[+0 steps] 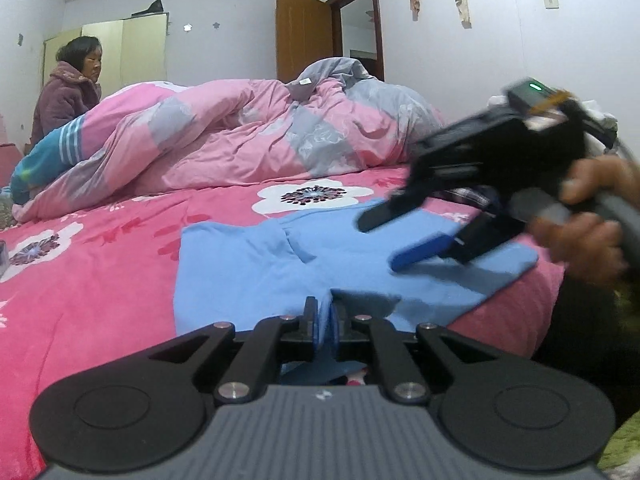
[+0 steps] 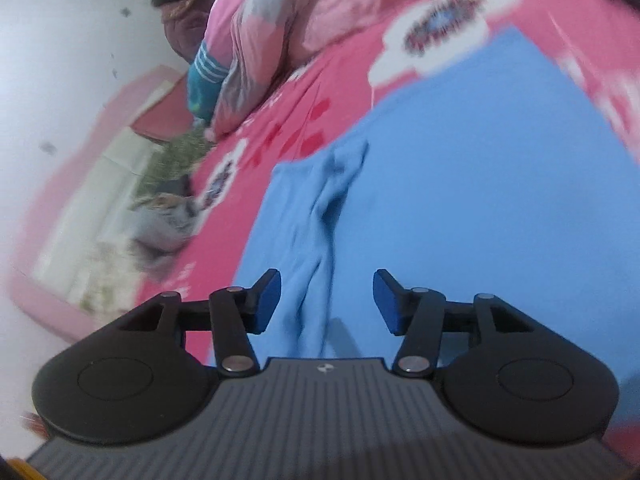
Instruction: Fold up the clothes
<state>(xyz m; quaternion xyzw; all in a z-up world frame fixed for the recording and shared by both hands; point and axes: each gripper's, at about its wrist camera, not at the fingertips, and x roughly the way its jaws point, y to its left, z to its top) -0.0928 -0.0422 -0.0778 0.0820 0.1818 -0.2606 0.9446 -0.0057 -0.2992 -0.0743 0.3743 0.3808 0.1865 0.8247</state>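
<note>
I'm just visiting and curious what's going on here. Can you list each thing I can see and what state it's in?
Left gripper: shut on the blue garment's near edge.
Right gripper: open, nothing between its pads, above the cloth.
Blue garment: spread on the bed, partly folded, creased down the middle.
Pink quilt: bunched in a heap behind.
Door: open.
Wardrobe: doors closed.

Pretty ordinary bedroom: pale lilac walls (image 1: 460, 40), a brown wooden door (image 1: 302, 32) standing open at top centre, a cream wardrobe (image 1: 120, 52) upper left. The bed's pink floral sheet (image 1: 100, 272) fills the lower frame, with a rumpled pink-and-grey duvet (image 1: 248, 140) across the middle.
</note>
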